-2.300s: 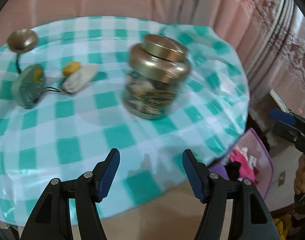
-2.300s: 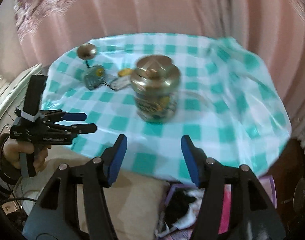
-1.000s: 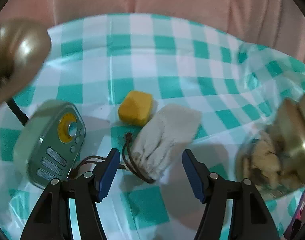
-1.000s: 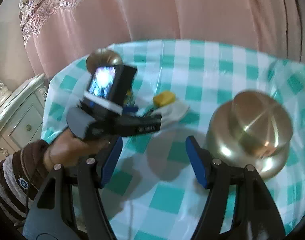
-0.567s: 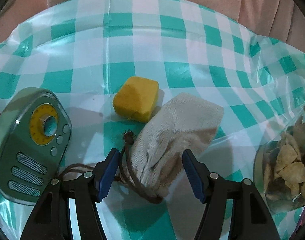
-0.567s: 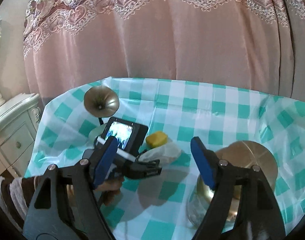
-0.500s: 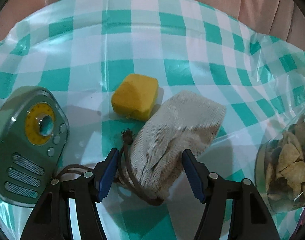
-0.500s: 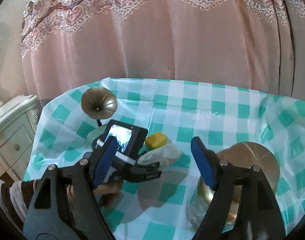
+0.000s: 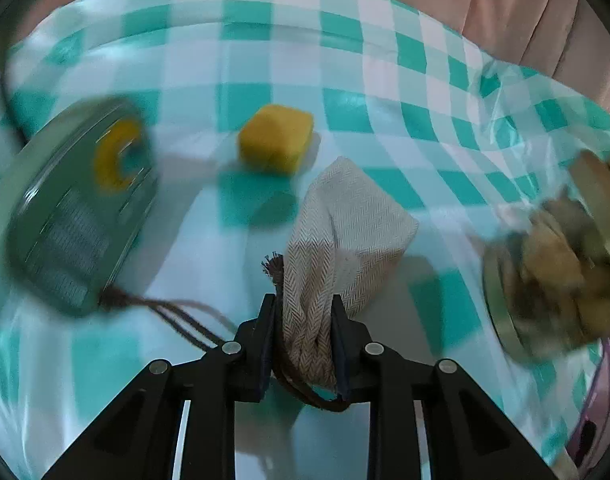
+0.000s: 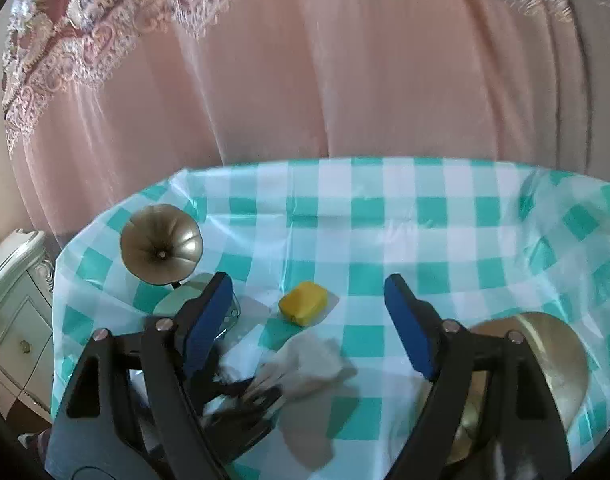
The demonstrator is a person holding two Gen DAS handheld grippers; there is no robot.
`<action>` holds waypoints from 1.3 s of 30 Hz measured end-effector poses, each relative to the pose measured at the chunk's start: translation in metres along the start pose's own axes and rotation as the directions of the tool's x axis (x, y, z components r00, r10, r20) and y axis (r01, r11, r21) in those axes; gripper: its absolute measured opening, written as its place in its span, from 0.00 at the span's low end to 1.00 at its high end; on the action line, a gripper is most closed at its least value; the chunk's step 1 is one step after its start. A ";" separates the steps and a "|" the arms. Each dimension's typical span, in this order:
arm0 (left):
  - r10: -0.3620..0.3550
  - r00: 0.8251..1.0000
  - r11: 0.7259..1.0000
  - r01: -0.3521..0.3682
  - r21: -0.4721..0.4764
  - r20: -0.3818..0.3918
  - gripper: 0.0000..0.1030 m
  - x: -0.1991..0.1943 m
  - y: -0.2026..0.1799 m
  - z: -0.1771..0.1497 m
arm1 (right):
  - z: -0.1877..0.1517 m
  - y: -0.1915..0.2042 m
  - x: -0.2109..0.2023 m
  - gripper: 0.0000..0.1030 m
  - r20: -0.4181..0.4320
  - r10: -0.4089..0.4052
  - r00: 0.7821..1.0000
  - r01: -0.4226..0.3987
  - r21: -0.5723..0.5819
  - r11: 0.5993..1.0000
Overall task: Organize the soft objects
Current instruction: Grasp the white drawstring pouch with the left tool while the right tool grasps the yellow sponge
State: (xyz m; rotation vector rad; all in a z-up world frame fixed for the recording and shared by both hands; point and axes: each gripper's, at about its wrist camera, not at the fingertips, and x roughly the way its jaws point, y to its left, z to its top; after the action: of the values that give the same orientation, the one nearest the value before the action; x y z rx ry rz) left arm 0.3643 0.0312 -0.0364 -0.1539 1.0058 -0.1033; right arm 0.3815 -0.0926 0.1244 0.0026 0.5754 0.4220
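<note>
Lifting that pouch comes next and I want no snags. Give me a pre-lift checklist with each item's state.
1. left gripper clamped on the cloth pouch at its gathered neck, jaws having just closed: ok.
2. Pouch's brown drawstring free of the green radio: cannot tell; it runs to the radio's edge.
3. yellow sponge apart from pouch: ok.
4. right gripper open, empty: ok.
5. snack jar clear of pouch: ok.

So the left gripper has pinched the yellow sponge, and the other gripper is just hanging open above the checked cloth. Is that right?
Not quite. The left gripper has pinched the cloth pouch at its drawstring end, not the sponge, which lies untouched behind it; the left wrist view shows this. The right gripper is indeed open above the checked cloth.
</note>
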 end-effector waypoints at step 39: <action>0.156 0.958 0.956 -0.084 -0.282 0.240 0.25 -0.101 0.050 -0.106 | -0.060 0.018 0.229 0.49 -0.419 0.024 0.908 -0.033 -0.015 0.999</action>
State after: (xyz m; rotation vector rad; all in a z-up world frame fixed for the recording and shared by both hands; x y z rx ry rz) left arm 0.2215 0.0872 -0.0172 -0.3457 0.7602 0.1649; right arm 0.5164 0.0058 -0.0443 -0.1030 0.9974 0.4607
